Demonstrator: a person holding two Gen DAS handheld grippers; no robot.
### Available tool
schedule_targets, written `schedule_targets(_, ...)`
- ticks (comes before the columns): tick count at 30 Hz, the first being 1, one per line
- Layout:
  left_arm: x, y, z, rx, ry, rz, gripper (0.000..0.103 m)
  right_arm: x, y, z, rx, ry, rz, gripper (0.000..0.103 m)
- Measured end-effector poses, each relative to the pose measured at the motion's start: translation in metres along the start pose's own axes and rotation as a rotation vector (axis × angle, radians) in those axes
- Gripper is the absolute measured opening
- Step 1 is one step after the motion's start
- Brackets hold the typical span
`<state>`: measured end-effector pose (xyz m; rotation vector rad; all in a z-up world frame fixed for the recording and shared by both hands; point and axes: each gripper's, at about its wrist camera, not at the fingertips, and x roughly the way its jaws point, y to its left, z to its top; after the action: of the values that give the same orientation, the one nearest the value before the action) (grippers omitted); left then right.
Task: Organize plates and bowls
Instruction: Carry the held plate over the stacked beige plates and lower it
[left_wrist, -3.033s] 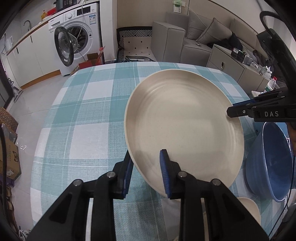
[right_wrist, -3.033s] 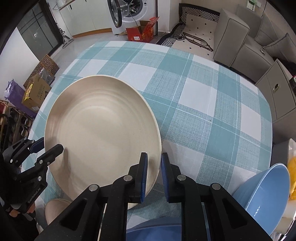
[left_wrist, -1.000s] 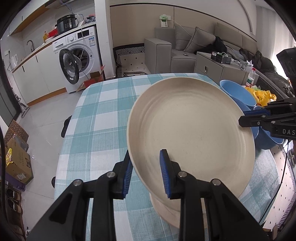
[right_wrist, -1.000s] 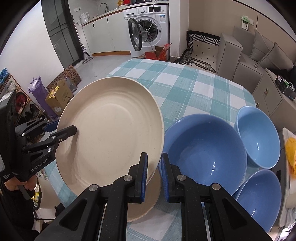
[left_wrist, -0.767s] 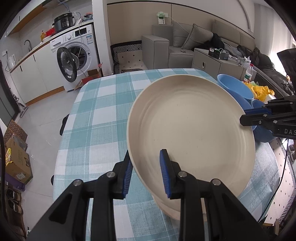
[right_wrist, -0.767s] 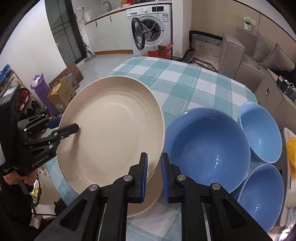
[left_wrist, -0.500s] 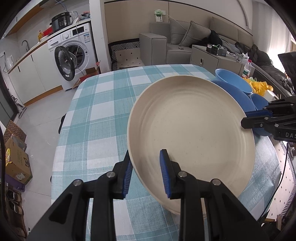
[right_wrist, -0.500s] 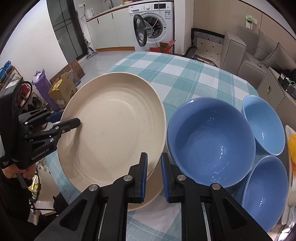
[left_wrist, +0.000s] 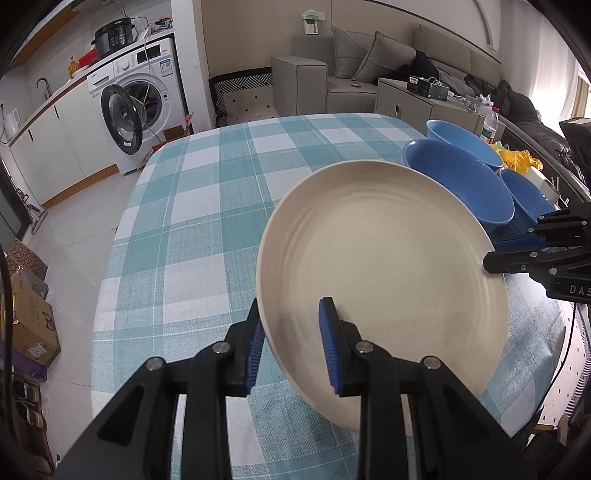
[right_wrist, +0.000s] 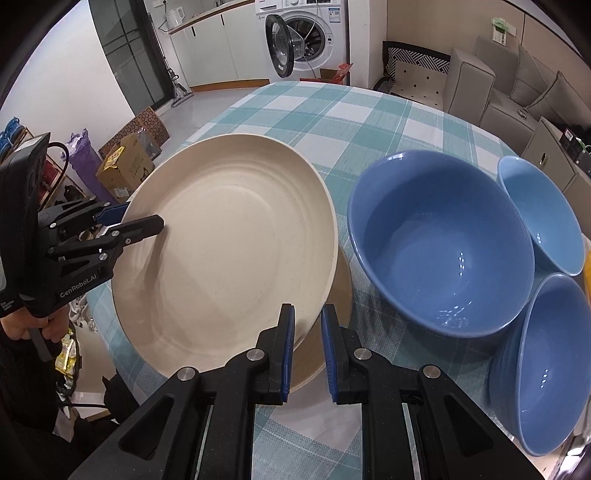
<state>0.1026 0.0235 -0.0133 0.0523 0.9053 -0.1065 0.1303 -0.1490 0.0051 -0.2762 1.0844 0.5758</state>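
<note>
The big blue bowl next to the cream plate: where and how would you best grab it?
By the rim of the big blue bowl, from above at its near edge, one jaw inside and one outside. It sits upright and open; two smaller blue bowls crowd its far and right sides.

Left gripper (left_wrist: 291, 347) angled downward, jaws clamped on near rim of cream plate (left_wrist: 384, 266), one blue pad under, one on upper face. Right gripper (right_wrist: 307, 354) pitched down steeper, jaws nearly closed, pinching opposite rim. Bare hand (right_wrist: 35, 326) wrapped round left gripper's handle, low in right wrist view.
</note>
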Motion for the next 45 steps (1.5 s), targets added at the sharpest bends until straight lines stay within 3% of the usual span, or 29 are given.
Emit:
schedule_targets(18, 0.019, -0.008, -0.006, 0.023, 0.041, -0.009, 0.027, 0.016, -0.008, -0.022, 0.044, 0.023, 0.015, 0.015)
schedule_targets(45, 0.045, -0.017, -0.009, 0.066, 0.09, 0.011, 0.03, 0.04, -0.002, -0.022, 0.03, 0.084, -0.039, 0.015)
